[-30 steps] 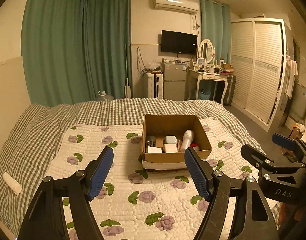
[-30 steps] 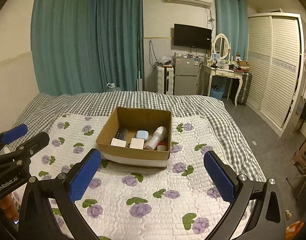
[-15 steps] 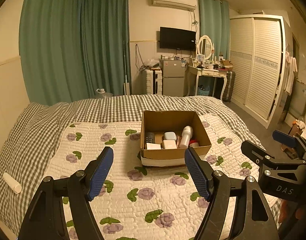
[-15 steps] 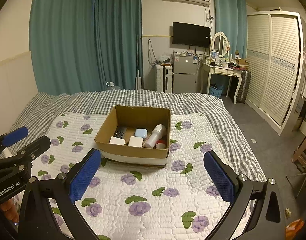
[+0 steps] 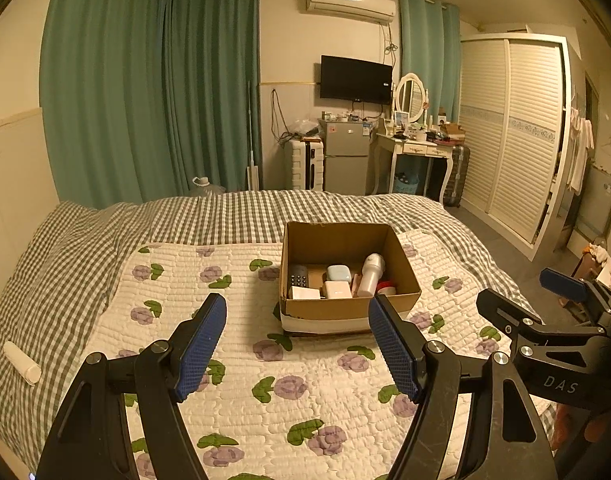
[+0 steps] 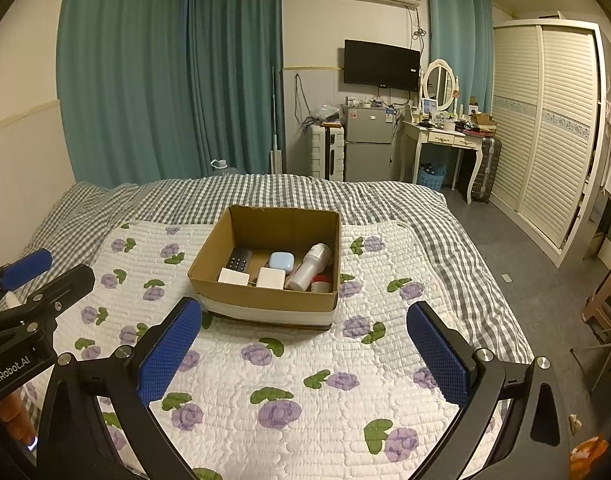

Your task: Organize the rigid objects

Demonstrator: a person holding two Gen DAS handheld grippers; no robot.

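Matt brown cardboard box (image 6: 265,300) sits on a soft quilted cloth blanket (image 6: 305,380); gripper pads (image 6: 169,350) are textured blue rubber.

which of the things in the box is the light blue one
The rounded case in the middle of the cardboard box, just behind the white square block. It is pale blue; the flat box and bottle are white, and the remote is dark.

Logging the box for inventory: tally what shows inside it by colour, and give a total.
In the cardboard box:
White: 3 (two small boxes, one bottle)
Light blue: 1 (case)
Black: 1 (remote)
Red: 1 (item, partly hidden)
Total: 6 visible
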